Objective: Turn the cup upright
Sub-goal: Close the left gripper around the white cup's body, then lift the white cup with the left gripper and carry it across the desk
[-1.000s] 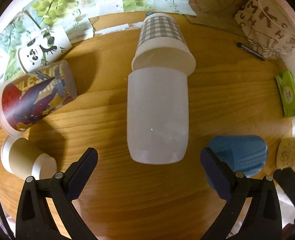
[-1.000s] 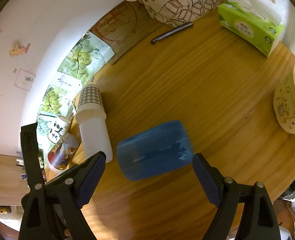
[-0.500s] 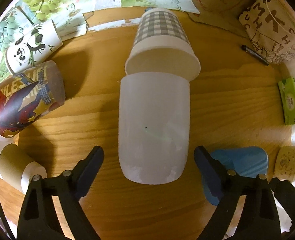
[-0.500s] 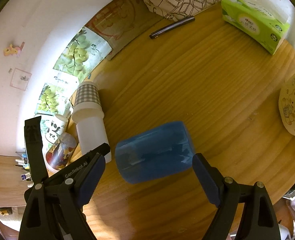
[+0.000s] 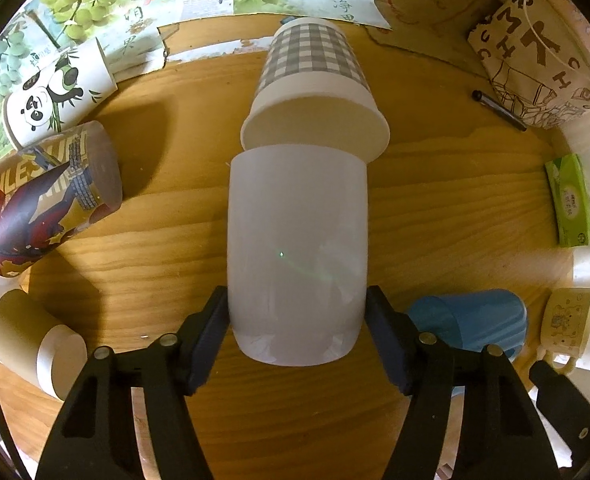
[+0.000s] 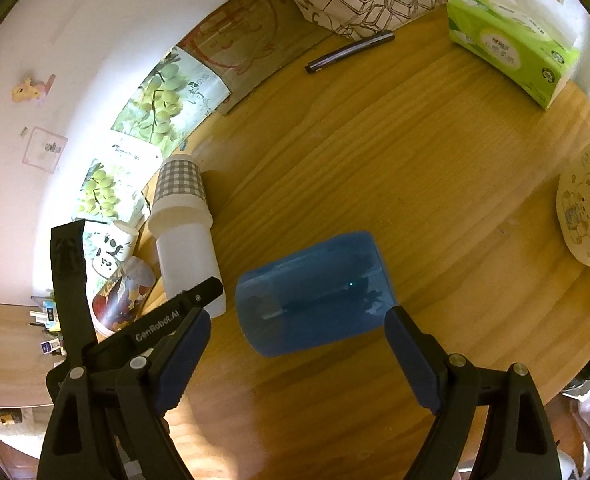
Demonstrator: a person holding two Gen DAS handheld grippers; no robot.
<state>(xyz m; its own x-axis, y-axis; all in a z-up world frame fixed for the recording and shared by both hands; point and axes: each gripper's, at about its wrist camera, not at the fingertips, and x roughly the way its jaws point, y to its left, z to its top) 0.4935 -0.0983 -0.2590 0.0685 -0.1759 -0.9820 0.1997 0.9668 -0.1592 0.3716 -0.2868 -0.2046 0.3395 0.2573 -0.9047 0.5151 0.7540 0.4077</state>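
A white plastic cup point(image 5: 297, 252) lies on its side on the round wooden table point(image 5: 435, 208), base toward me. My left gripper point(image 5: 297, 326) has closed on its base end, both pads against its sides. The cup also shows in the right wrist view point(image 6: 189, 264). A blue translucent cup point(image 6: 315, 292) lies on its side between and just ahead of the open fingers of my right gripper point(image 6: 297, 354); it also shows in the left wrist view point(image 5: 471, 324).
A grey-checked paper cup point(image 5: 315, 92) lies mouth against the white cup. A comic-print cup point(image 5: 39, 208), a panda cup point(image 5: 55, 96) and a tan paper cup point(image 5: 27, 344) lie at left. A pen point(image 6: 349, 52), green tissue pack point(image 6: 511, 44) and yellow bear mug point(image 6: 587, 208) are right.
My left gripper moved forward around the white cup's base and closed on it. My right gripper stayed open and shifted slightly nearer the blue cup.
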